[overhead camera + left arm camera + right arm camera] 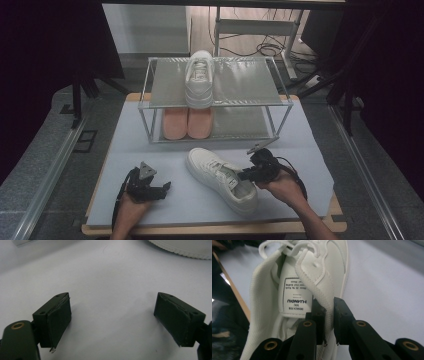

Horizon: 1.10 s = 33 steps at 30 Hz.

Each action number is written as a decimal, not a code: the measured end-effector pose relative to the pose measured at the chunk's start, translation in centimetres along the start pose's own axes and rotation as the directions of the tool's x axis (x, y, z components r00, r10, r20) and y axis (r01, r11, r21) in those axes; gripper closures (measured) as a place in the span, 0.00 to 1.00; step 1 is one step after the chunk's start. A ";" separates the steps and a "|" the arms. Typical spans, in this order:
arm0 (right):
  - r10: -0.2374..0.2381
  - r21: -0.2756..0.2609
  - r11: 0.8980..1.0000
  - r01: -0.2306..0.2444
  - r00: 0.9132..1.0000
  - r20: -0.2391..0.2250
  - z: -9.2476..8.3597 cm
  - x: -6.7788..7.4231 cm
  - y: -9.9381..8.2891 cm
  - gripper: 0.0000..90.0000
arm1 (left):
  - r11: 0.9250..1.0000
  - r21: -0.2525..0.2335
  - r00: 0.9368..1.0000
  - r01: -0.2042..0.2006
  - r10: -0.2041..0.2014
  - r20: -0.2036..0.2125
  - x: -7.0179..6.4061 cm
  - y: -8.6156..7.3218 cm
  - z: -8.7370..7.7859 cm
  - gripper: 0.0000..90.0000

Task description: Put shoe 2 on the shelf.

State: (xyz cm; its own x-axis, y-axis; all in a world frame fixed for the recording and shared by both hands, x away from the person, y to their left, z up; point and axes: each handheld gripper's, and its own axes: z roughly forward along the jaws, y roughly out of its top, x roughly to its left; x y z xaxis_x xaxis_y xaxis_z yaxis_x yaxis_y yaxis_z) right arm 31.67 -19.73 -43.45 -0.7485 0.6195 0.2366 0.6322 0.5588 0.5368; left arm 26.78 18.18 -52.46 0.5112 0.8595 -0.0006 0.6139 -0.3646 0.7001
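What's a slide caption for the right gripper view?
Right gripper clamps the side collar of a white sneaker lying on the pale table mat.

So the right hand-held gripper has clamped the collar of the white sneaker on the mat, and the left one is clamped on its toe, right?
Not quite. The left hand-held gripper is open over the bare mat, as the left gripper view shows. The right hand-held gripper does clamp the white sneaker's collar.

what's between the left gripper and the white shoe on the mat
Nothing: in the high view, bare mat separates the left gripper from the white shoe.
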 end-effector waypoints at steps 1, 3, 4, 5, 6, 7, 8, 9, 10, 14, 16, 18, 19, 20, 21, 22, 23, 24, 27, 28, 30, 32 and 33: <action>0.014 -0.004 1.000 -0.014 1.000 -0.012 -0.2 -0.2 0.0 0.90 | 1.000 0.000 1.000 0.000 0.000 0.000 0.0 0.0 0.0 0.16; 0.048 -0.018 0.999 -0.049 0.998 -0.031 -0.6 -0.5 0.0 0.91 | 1.000 -0.004 1.000 0.005 -0.005 0.000 0.0 0.0 0.0 0.16; 0.062 -0.022 0.998 -0.063 0.997 -0.043 -0.8 -0.6 0.0 0.91 | 1.000 -0.003 1.000 0.004 -0.004 0.000 0.0 0.0 0.0 0.16; 0.080 -0.026 0.996 -0.081 0.995 -0.057 -1.1 -0.7 0.1 0.91 | 1.000 -0.003 1.000 0.004 -0.004 0.000 0.0 0.0 0.0 0.16; 0.088 -0.027 0.996 -0.090 0.994 -0.065 -1.3 -0.8 0.1 0.91 | 1.000 -0.004 1.000 0.005 -0.005 0.000 0.0 0.0 0.0 0.16; 0.094 -0.026 0.995 -0.096 0.993 -0.070 -1.5 -0.9 0.1 0.91 | 1.000 -0.004 1.000 0.005 -0.005 0.000 0.0 0.0 0.0 0.16; 0.099 -0.026 0.995 -0.101 0.992 -0.073 -1.6 -0.9 0.1 0.91 | 1.000 -0.004 1.000 0.005 -0.005 0.000 0.0 0.0 0.0 0.16; 0.108 -0.026 0.994 -0.111 0.991 -0.079 -1.7 -1.0 0.0 0.91 | 1.000 -0.004 1.000 0.004 -0.004 -0.001 0.0 0.0 0.0 0.16; 0.114 -0.024 0.993 -0.117 0.990 -0.085 -1.8 -1.1 0.0 0.92 | 1.000 -0.004 1.000 0.006 -0.006 -0.001 0.0 0.0 0.0 0.16; 0.149 -0.029 0.988 -0.153 0.982 -0.117 -2.2 -1.4 -0.2 0.92 | 1.000 -0.003 1.000 0.008 -0.008 0.001 0.0 0.0 0.0 0.16; 0.164 -0.033 0.985 -0.170 0.977 -0.137 -2.4 -1.6 -0.3 0.92 | 1.000 -0.003 1.000 0.009 -0.009 0.001 0.0 0.0 0.0 0.16; 0.177 -0.039 0.982 -0.184 0.973 -0.149 -2.7 -1.7 -0.3 0.91 | 1.000 -0.002 1.000 0.011 -0.011 0.003 0.0 0.0 0.0 0.16; 0.179 -0.042 0.981 -0.187 0.972 -0.152 -2.9 -1.7 -0.3 0.91 | 1.000 -0.002 1.000 0.012 -0.012 0.003 0.0 0.0 0.0 0.16; 0.185 -0.051 0.979 -0.195 0.970 -0.156 -3.2 -1.8 -0.3 0.91 | 1.000 -0.001 1.000 0.013 -0.013 0.004 0.0 0.0 0.0 0.16; 0.185 -0.051 0.979 -0.195 0.970 -0.156 -3.2 -1.8 -0.3 0.91 | 1.000 -0.001 1.000 0.013 -0.013 0.004 0.0 0.0 0.0 0.16; 0.188 -0.055 0.979 -0.198 0.970 -0.157 -3.4 -1.8 -0.3 0.91 | 1.000 0.000 1.000 0.013 -0.013 0.005 0.0 0.0 0.0 0.16; 0.198 -0.066 0.975 -0.211 0.966 -0.169 -3.8 -2.0 -0.3 0.91 | 1.000 0.000 1.000 0.014 -0.014 0.006 0.0 0.0 0.0 0.16; 0.198 -0.066 0.975 -0.211 0.966 -0.169 -3.8 -2.0 -0.3 0.91 | 1.000 0.000 1.000 0.015 -0.015 0.006 0.0 0.0 0.1 0.16; 0.215 -0.082 0.969 -0.234 0.958 -0.190 -4.6 -2.2 -0.3 0.91 | 1.000 0.000 1.000 0.014 -0.014 0.006 0.0 0.0 0.1 0.16; 0.221 -0.095 0.965 -0.243 0.955 -0.200 -5.1 -2.3 -0.3 0.91 | 1.000 0.001 1.000 0.011 -0.011 0.007 0.1 0.0 0.1 0.16; 0.223 -0.102 0.964 -0.247 0.953 -0.203 -5.4 -2.3 -0.2 0.91 | 1.000 0.000 1.000 0.011 -0.011 0.007 0.1 0.0 0.1 0.16; 0.228 -0.115 0.960 -0.255 0.951 -0.209 -6.0 -2.3 -0.2 0.91 | 1.000 0.000 1.000 0.012 -0.012 0.007 0.1 0.0 0.1 0.16; 0.231 -0.121 0.958 -0.260 0.949 -0.213 -6.3 -2.4 -0.1 0.91 | 1.000 0.000 1.000 0.013 -0.013 0.008 0.1 0.0 0.1 0.16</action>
State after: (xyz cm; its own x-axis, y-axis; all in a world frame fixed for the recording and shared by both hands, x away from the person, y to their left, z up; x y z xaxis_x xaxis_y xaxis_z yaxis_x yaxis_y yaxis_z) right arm 32.12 -24.71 -39.00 -0.6075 0.5996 0.5210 0.7760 0.3076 0.5507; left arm 26.86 18.20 -52.49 0.5079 0.8613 -0.0154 0.6203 -0.3533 0.7003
